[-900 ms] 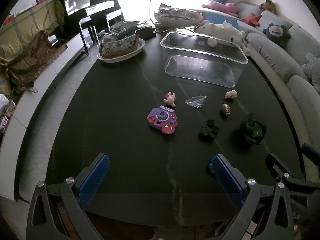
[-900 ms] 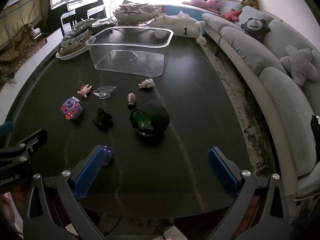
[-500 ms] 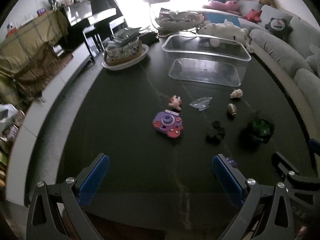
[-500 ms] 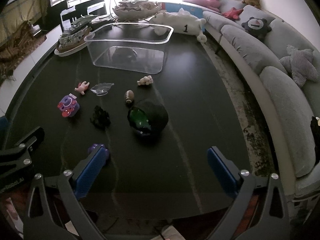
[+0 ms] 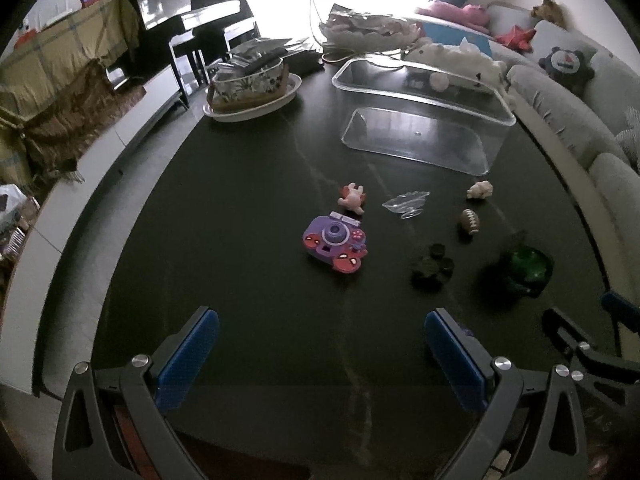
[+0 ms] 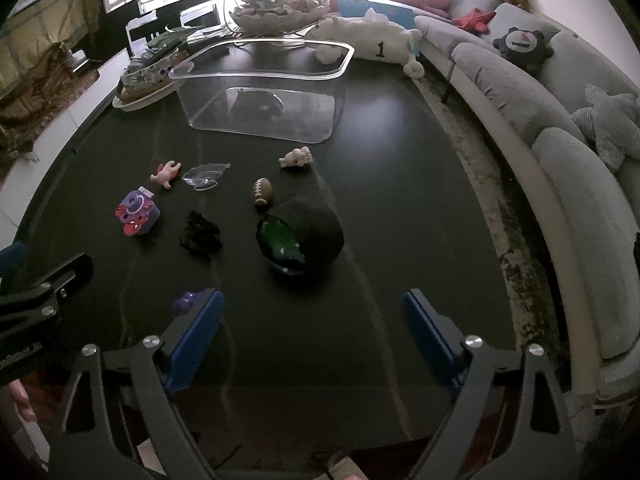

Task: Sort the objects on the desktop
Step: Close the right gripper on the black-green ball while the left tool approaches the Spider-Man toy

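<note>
Small toys lie on a dark table (image 5: pixel 248 208): a purple toy camera (image 5: pixel 335 243) (image 6: pixel 137 213), a pink figure (image 5: pixel 352 197) (image 6: pixel 165 172), a clear leaf dish (image 5: pixel 405 203) (image 6: pixel 205 176), a mini football (image 5: pixel 469 221) (image 6: pixel 262 191), a cream figure (image 5: pixel 480 190) (image 6: pixel 296 157), a black lump (image 5: pixel 432 266) (image 6: pixel 200 236), a dark green toy (image 5: pixel 524 270) (image 6: pixel 300 236) and a small purple piece (image 6: pixel 185 301). A clear plastic bin (image 5: pixel 424 120) (image 6: pixel 260 92) stands behind them. My left gripper (image 5: pixel 320 356) and right gripper (image 6: pixel 312 336) are open and empty, near the table's front edge.
A floral basket on a white plate (image 5: pixel 252 84) stands at the back left. A shell bowl (image 5: pixel 368 32) and a white plush (image 6: pixel 368 40) are behind the bin. A grey sofa (image 6: pixel 560 128) runs along the right. A piano (image 5: pixel 192 28) is at the far left.
Both grippers have drifted slightly toward the toys. The small purple piece now shows left of the right gripper's left finger. Both stay open.
</note>
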